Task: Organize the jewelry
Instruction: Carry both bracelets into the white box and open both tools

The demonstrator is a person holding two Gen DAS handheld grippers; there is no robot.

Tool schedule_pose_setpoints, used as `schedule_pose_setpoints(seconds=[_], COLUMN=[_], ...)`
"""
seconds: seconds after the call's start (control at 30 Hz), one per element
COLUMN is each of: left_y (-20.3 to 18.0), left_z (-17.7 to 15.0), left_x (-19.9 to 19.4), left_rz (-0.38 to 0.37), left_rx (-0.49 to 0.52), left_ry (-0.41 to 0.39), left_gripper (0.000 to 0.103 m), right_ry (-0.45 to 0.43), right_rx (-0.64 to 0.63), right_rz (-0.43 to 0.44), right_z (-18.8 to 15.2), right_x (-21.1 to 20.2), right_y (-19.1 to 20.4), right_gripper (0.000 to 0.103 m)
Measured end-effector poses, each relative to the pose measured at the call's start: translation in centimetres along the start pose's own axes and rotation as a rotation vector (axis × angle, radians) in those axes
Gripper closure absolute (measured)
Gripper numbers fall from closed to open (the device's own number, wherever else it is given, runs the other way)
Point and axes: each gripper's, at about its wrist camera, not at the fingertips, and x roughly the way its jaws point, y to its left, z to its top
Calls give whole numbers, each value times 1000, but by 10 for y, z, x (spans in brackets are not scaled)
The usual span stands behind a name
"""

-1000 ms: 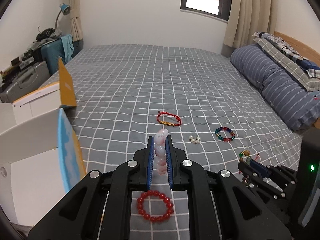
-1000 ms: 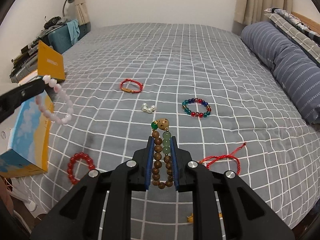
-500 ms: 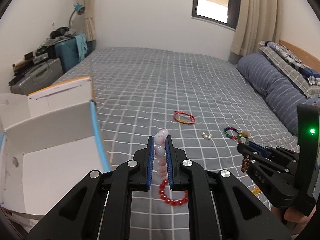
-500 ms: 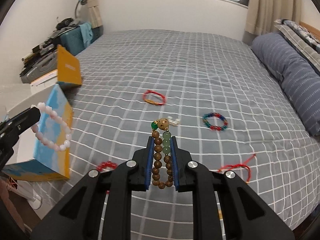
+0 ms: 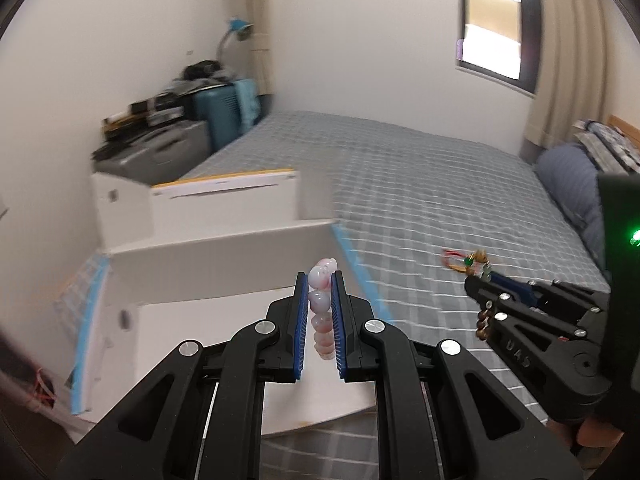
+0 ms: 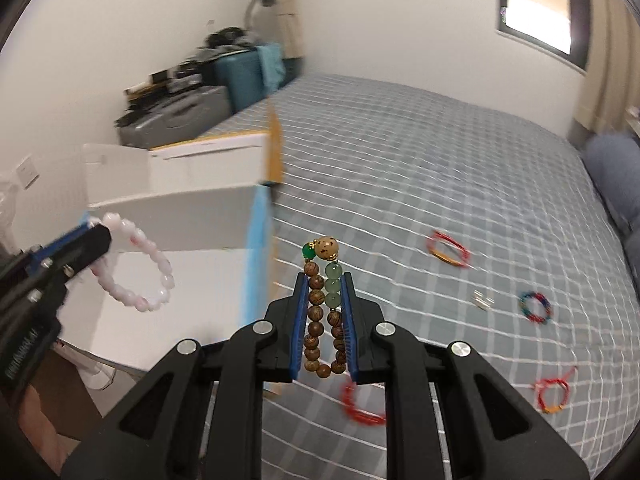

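Note:
My left gripper (image 5: 319, 280) is shut on a pale pink bead bracelet (image 5: 321, 302), held above the inside of an open white box (image 5: 224, 256) with blue edges. From the right wrist view that pink bracelet (image 6: 138, 268) hangs as a loop from the left gripper (image 6: 102, 236) over the box (image 6: 172, 224). My right gripper (image 6: 324, 280) is shut on a brown wooden bead bracelet (image 6: 318, 316) with green beads, just right of the box's blue side. In the left wrist view the right gripper (image 5: 474, 278) hovers over the bed to the right.
On the grey checked bed (image 6: 420, 160) lie a red cord bracelet (image 6: 447, 249), small pearl pieces (image 6: 482, 300), a multicoloured bead bracelet (image 6: 535, 307), a red string bracelet (image 6: 554, 394) and a red bead bracelet (image 6: 360, 404). Suitcases and clutter (image 5: 176, 136) stand by the wall.
Both grippers swung left and rose with their bracelets. The left one now hangs over the open box; the right one has come up beside the box's edge.

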Motion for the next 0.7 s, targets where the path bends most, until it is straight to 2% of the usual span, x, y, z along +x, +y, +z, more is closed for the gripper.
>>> schedule_pose_setpoints(seconds=[0.2,0.33,0.53,0.7], left_y=[66,100,129,138], left_z=[-10,-22,-50,-61], left_x=[5,19,56,72], left_rz=[113,170,214,216], left_rx=[-73,-120,-159,-173], left_ry=[28,63,173,215], left_gripper=[92,92,92,92], right_ry=[1,43,139,198], right_rx=[-64,-89,-80,-66], right_rz=[90,133,164,144], right_z=[18,17,1,-8], right_x=[14,38,82,106], right_y=[71,109,136,141], right_gripper=[88,88,88,88])
